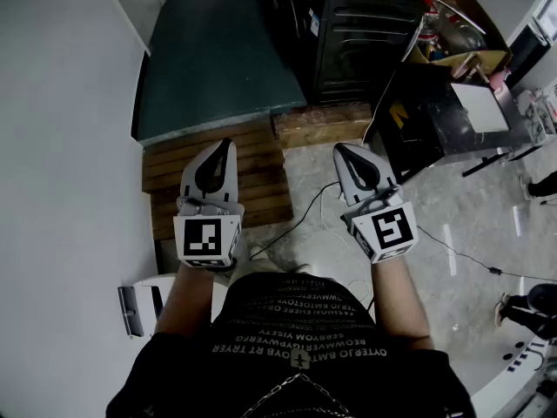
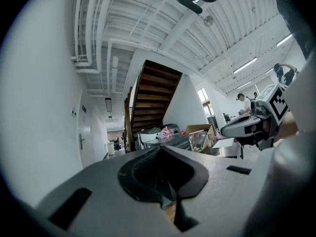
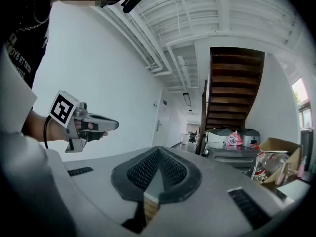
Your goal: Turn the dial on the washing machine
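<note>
Both grippers are held out side by side in front of the person, above the floor. My left gripper [image 1: 227, 144] is shut with nothing between its jaws, over a wooden pallet [image 1: 254, 172]. My right gripper [image 1: 340, 150] is likewise shut and holds nothing, over the grey floor. In the left gripper view the left gripper [image 2: 159, 148] has its tips together, and the right gripper [image 2: 225, 130] shows at the right. A dark front-loading appliance [image 1: 359, 40] stands ahead at the top of the head view. I cannot make out any dial. Grey machines [image 3: 231, 144] stand by the stairs.
A white wall [image 1: 61, 146] runs along the left. A dark table [image 1: 439, 111] and a cardboard box of clutter [image 1: 457, 24] stand at the right. A thin cable [image 1: 305, 216] trails across the floor. A wooden staircase [image 3: 232, 93] rises ahead.
</note>
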The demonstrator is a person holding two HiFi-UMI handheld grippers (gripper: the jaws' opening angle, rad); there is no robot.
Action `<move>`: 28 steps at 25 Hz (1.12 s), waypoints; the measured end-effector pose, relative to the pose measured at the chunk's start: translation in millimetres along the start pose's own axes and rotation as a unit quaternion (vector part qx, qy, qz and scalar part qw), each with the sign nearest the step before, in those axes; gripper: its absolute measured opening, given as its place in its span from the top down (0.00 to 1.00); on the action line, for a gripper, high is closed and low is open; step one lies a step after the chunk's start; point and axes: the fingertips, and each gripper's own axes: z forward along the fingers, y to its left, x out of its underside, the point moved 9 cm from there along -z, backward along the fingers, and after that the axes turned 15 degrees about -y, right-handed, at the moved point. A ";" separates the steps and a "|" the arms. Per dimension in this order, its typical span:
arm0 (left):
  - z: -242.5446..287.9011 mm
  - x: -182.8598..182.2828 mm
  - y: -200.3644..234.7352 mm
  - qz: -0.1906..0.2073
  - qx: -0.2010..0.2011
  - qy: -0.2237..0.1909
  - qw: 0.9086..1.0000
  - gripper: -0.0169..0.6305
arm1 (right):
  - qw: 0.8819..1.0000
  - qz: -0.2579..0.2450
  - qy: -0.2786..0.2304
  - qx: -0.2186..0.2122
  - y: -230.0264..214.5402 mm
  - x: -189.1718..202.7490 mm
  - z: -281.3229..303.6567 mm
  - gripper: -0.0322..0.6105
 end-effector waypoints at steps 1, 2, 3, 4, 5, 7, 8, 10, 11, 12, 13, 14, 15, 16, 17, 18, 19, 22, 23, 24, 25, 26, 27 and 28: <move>-0.7 -0.6 -0.7 -0.001 -0.001 0.001 1.000 0.97 | 1.000 0.001 0.000 -0.001 0.4 -0.2 -1.2 0.96; -1.4 -1.1 -1.6 -0.003 -0.001 0.002 1.000 0.97 | 1.000 0.002 0.000 -0.001 0.5 -0.3 -2.6 0.96; -1.8 -1.2 -2.8 -0.004 -0.002 0.004 1.000 0.97 | 1.000 0.003 0.001 -0.002 0.1 -0.2 -4.2 0.96; -1.9 -1.2 -4.4 -0.005 -0.003 0.005 1.000 0.97 | 1.000 0.003 0.002 -0.003 -1.1 0.1 -6.2 0.96; -1.9 -1.5 -6.4 -0.005 -0.005 0.006 1.000 0.97 | 1.000 0.004 0.002 -0.004 -2.6 0.2 -9.0 0.96; -2.9 -3.0 -11.1 -0.001 -0.008 0.007 1.000 0.97 | 1.000 0.012 -0.007 -0.009 -4.9 -0.6 -16.5 0.96; -4.2 -3.9 -13.1 0.003 -0.010 0.008 1.000 0.97 | 1.000 0.016 -0.012 -0.012 -5.4 -0.9 -20.8 0.96; -8.1 -5.2 -15.2 0.009 -0.015 0.009 1.000 0.97 | 1.000 0.020 -0.013 -0.015 -6.8 0.8 -28.6 0.95; -10.7 -5.6 -15.5 0.011 -0.018 0.009 1.000 0.97 | 1.000 0.020 -0.011 -0.017 -7.9 2.8 -31.6 0.95; -13.7 -6.0 -15.7 0.013 -0.022 0.011 1.000 0.97 | 1.000 0.022 -0.009 -0.017 -9.0 5.1 -34.2 0.95; -17.1 -6.6 -16.0 0.014 -0.025 0.014 0.999 0.97 | 0.999 0.027 -0.007 -0.018 -9.5 7.3 -36.6 0.95; -20.8 -7.5 -16.7 0.015 -0.028 0.017 0.999 0.97 | 0.999 0.032 -0.006 -0.019 -9.3 9.0 -39.1 0.95; -24.0 -8.7 -17.5 0.015 -0.030 0.020 0.999 0.97 | 0.999 0.037 -0.006 -0.020 -8.7 9.9 -41.2 0.96; -26.2 -10.4 -18.4 0.017 -0.032 0.022 0.999 0.97 | 0.999 0.040 -0.007 -0.022 -8.2 10.0 -42.7 0.95; -27.2 -12.2 -18.9 0.020 -0.033 0.023 0.999 0.97 | 0.999 0.043 -0.008 -0.025 -7.8 9.6 -43.3 0.96; -27.6 -13.9 -19.2 0.023 -0.034 0.025 0.999 0.97 | 0.999 0.044 -0.010 -0.028 -7.5 9.2 -42.9 0.95; -27.8 -15.3 -19.4 0.026 -0.035 0.026 0.999 0.97 | 0.998 0.046 -0.011 -0.031 -7.0 9.2 -42.0 0.95; -29.9 -16.6 -19.8 0.033 -0.040 0.029 0.998 0.97 | 0.998 0.049 -0.014 -0.040 -4.8 11.5 -38.2 0.95; -30.1 -16.0 -19.7 0.034 -0.042 0.029 0.998 0.97 | 0.998 0.048 -0.015 -0.042 -4.6 12.3 -36.8 0.95; -29.9 -14.9 -19.1 0.034 -0.043 0.029 0.998 0.97 | 0.998 0.045 -0.015 -0.043 -4.7 12.8 -35.0 0.95; -29.2 -13.2 -17.7 0.035 -0.045 0.030 0.998 0.97 | 0.998 0.042 -0.016 -0.044 -4.8 13.1 -32.7 0.95; -28.0 -11.0 -15.5 0.037 -0.046 0.031 0.998 0.97 | 0.998 0.038 -0.017 -0.044 -4.8 13.4 -29.9 0.95; -26.5 -8.5 -13.0 0.039 -0.048 0.032 0.998 0.97 | 0.998 0.035 -0.017 -0.043 -4.8 13.7 -27.0 0.95; -24.5 -6.0 -10.4 0.039 -0.049 0.032 0.997 0.97 | 0.998 0.033 -0.017 -0.042 -4.8 14.2 -23.9 0.95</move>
